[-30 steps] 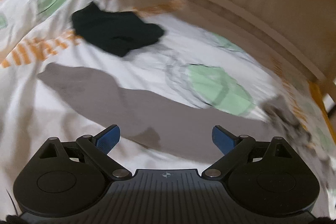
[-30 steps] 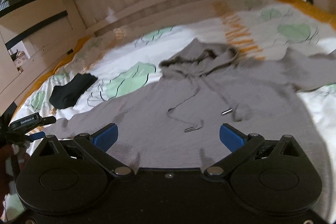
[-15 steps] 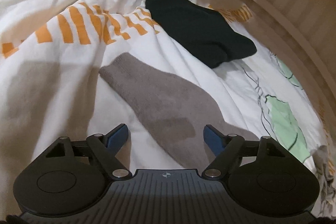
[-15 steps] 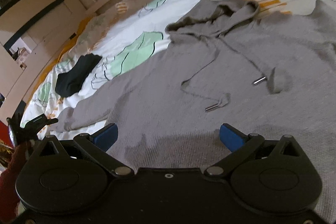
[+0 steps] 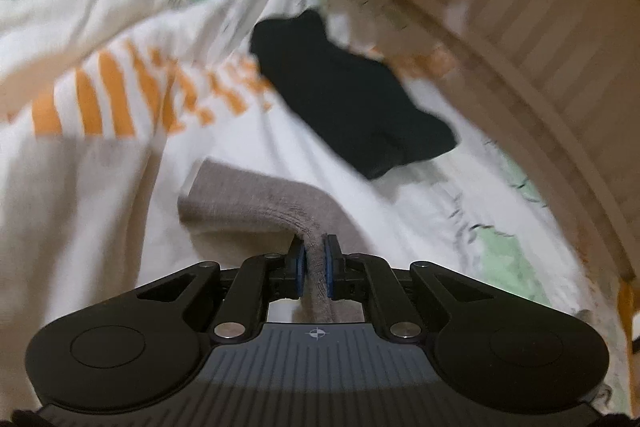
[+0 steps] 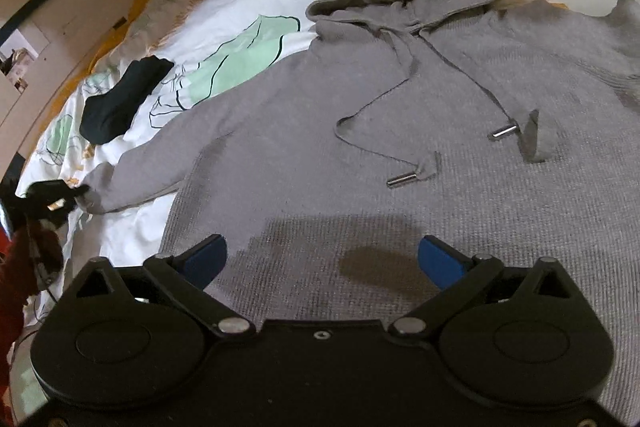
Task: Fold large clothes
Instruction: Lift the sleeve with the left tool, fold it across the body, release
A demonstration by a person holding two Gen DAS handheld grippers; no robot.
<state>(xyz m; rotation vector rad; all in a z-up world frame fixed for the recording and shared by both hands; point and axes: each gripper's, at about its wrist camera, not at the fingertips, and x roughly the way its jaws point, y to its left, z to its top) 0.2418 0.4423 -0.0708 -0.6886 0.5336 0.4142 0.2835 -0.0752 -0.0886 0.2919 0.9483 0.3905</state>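
A grey hoodie [image 6: 360, 99] lies spread face up on the bed, hood toward the far side, two drawstrings with metal tips on its chest. Its sleeve [image 5: 256, 199] stretches out to the left. My left gripper [image 5: 313, 259] is shut on that sleeve near the cuff, fabric pinched between the blue pads; it also shows far left in the right wrist view as the left gripper [image 6: 56, 193] at the sleeve end. My right gripper [image 6: 322, 259] hovers open just above the hoodie's lower front, nothing between its fingers.
A black folded garment [image 5: 352, 111] lies on the patterned duvet [image 5: 100, 67] beyond the sleeve, also seen as a black garment [image 6: 120, 99]. A slatted wooden bed rail [image 5: 540, 27] curves along the far side. A red sleeve [image 6: 16, 275] shows at the left edge.
The left gripper closed from wide open onto the grey sleeve and lifted a fold of it. The right gripper dropped lower over the hoodie's front, still open.
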